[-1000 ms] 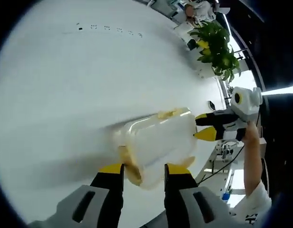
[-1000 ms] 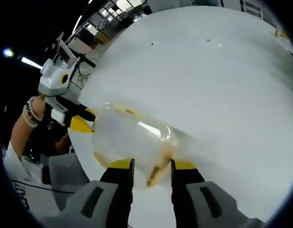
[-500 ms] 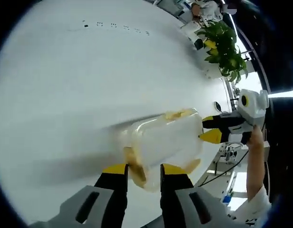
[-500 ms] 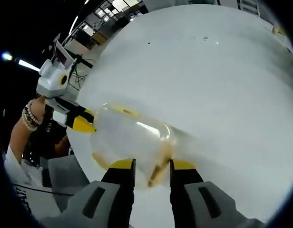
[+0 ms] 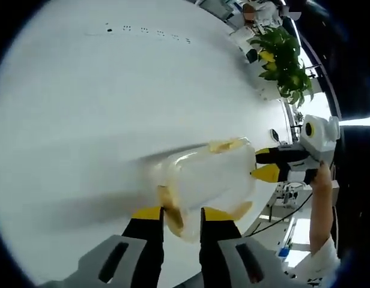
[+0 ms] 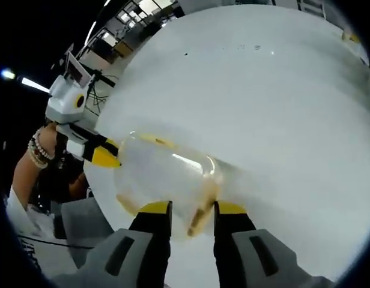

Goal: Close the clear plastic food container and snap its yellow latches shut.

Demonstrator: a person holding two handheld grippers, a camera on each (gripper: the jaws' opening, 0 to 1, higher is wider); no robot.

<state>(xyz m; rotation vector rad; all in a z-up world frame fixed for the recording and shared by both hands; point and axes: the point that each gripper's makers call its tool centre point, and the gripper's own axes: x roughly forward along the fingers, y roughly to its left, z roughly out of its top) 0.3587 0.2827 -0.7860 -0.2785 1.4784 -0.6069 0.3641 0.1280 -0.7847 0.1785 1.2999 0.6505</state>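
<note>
Both grippers narrowed since a second ago: left gripper (image 5: 182, 211) and right gripper (image 6: 192, 207) pinching end latches of clear container (image 5: 212, 177); latching underway.

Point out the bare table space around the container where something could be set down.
Free: the white table beyond the clear plastic food container, toward the row of dark dots. Crowded: both container ends, left gripper and right gripper at its yellow latches.

I am looking at a white table (image 5: 101, 102) stretching out ahead of my jaws. The clear container (image 5: 209, 177) is lying directly on it, just beyond my left tool's tips.
</note>
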